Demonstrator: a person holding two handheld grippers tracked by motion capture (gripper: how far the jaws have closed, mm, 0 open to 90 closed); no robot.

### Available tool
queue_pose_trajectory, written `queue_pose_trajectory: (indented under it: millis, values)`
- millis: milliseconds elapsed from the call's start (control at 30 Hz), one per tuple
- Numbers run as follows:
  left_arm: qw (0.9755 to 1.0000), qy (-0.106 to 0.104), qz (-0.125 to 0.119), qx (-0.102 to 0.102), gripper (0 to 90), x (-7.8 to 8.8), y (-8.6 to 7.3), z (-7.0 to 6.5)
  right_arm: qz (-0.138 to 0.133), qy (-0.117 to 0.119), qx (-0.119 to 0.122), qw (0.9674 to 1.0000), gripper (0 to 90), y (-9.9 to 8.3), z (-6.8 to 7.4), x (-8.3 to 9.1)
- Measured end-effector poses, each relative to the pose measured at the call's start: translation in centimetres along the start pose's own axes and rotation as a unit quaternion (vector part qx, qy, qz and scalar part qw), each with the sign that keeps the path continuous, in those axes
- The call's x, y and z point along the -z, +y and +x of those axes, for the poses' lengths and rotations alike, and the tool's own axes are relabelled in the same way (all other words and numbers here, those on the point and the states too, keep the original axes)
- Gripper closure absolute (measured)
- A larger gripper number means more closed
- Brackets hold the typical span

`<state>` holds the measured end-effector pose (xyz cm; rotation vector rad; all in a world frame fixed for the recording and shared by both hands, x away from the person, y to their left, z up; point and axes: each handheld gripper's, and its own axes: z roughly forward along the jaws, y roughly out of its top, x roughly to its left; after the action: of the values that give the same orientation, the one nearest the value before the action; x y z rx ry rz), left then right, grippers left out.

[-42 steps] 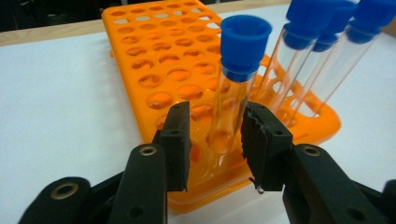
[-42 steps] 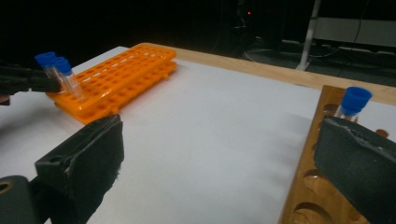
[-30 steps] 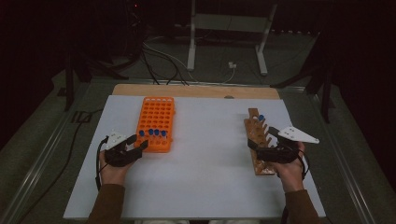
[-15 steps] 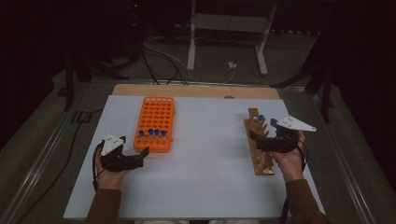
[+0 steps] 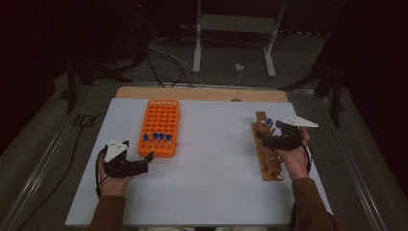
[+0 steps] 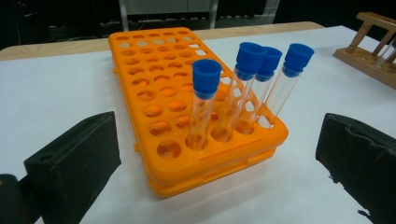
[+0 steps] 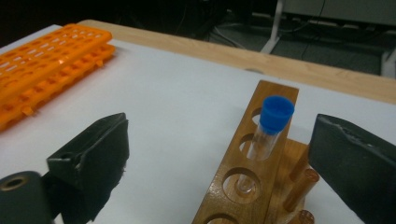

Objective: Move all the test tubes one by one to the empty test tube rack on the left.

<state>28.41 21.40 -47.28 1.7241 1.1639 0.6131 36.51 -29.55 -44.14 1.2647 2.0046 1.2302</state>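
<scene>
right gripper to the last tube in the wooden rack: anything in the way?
Nothing visible. The right gripper is open, jaws either side of the capped tube standing in the wooden rack; only bare air lies between pads and tube.

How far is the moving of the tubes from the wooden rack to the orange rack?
Done: four capped tubes stand in the orange rack. In hand: nothing; the left claw is open, and the right claw is open around the last tube in the wooden rack. Left: that tube.
</scene>
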Motion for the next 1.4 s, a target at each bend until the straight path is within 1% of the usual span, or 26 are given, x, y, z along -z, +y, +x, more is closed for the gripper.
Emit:
queue_pose_trajectory:
  millis: [67,100,167,233,333,367,400,467,567,700,800,867,1000,1067,1400]
  values:
    - [1.0,0.001,0.001,0.001,0.6,0.0,0.0,0.0,0.015,-0.005,-0.001,0.9999,7.3,-0.1,-0.3,-0.7]
    - [1.0,0.002,0.001,0.0,0.6,0.0,0.0,0.0,0.02,-0.008,-0.003,0.9998,9.6,-0.1,-0.4,-1.0]
    - [1.0,0.008,-0.002,-0.001,0.6,0.0,0.0,0.0,0.024,-0.015,-0.008,0.9996,14.0,-0.1,-0.7,-1.4]
    - [0.9999,0.01,-0.005,0.002,0.6,0.1,0.0,0.0,0.028,-0.024,-0.014,0.9992,19.1,-0.1,-0.9,-1.7]
    - [0.9999,0.012,-0.005,0.004,0.7,0.2,0.0,0.2,0.041,-0.033,-0.014,0.9985,37.3,-0.3,-1.2,-2.3]
    - [0.9999,0.012,-0.005,0.005,0.7,0.2,0.0,0.2,0.041,-0.038,-0.013,0.9983,42.4,-0.3,-1.2,-2.3]
    - [0.9999,0.012,-0.005,0.004,0.7,0.2,0.0,0.2,0.037,-0.038,-0.015,0.9985,47.3,-0.3,-1.4,-2.2]
    - [0.9999,0.012,-0.005,0.004,0.7,0.2,0.0,0.1,0.038,-0.039,-0.016,0.9984,55.5,-0.3,-1.5,-2.1]
    - [0.9999,0.012,-0.005,0.003,0.7,0.1,0.0,0.1,0.04,-0.043,-0.006,0.9983,62.6,-0.3,-1.5,-2.2]
    - [0.9999,0.012,-0.004,0.004,0.7,0.2,0.0,0.1,0.047,-0.05,0.011,0.9976,68.8,0.0,-1.2,-2.4]
    - [0.9999,0.012,-0.005,0.005,0.7,0.2,-0.1,0.1,0.054,-0.058,0.028,0.9965,72.1,0.4,-1.0,-2.6]
    - [0.9999,0.013,-0.005,0.005,0.7,0.2,-0.1,0.1,0.054,-0.06,0.032,0.9962,72.9,0.5,-1.0,-2.7]
    - [0.9999,0.012,-0.004,0.005,0.7,0.2,-0.1,0.1,0.061,-0.061,0.035,0.9957,75.4,0.6,-1.1,-3.0]
    - [0.9999,0.012,-0.004,0.005,0.7,0.2,-0.1,0.1,0.059,-0.061,0.032,0.9959,75.4,0.5,-1.2,-3.1]
    - [0.9999,0.011,-0.002,0.004,0.7,0.1,-0.1,0.1,0.054,-0.058,0.032,0.9964,75.4,0.5,-1.5,-3.3]
